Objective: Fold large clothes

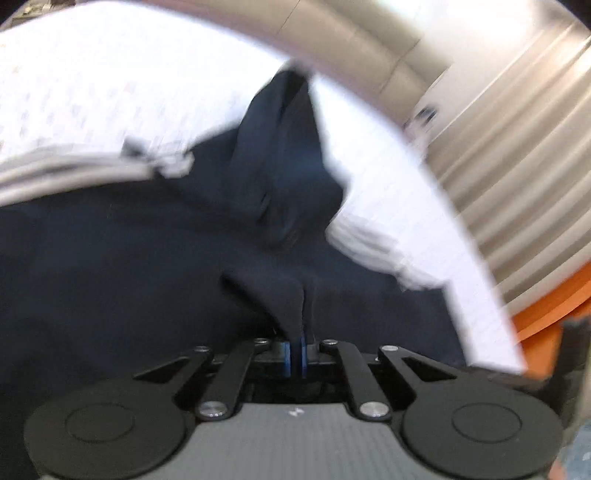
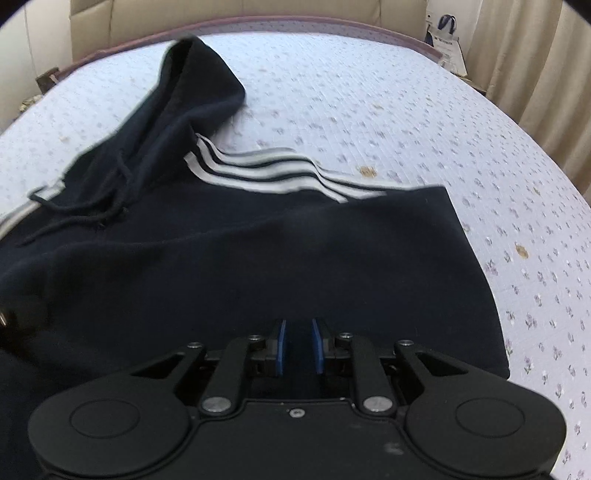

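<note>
A navy hoodie with white stripes on its sleeve lies spread on the flower-print bed cover. Its hood points to the far left and the drawstring trails over the chest. At the near hem my right gripper points down, its blue pads narrowly apart with dark fabric filling the gap. In the blurred left wrist view the hoodie fills the lower half, with the hood beyond. My left gripper is shut on a raised pinch of navy cloth.
A beige padded headboard runs along the bed's far side. Pale curtains hang at the right, with a paper bag beside them. An orange piece of furniture stands past the bed's edge in the left wrist view.
</note>
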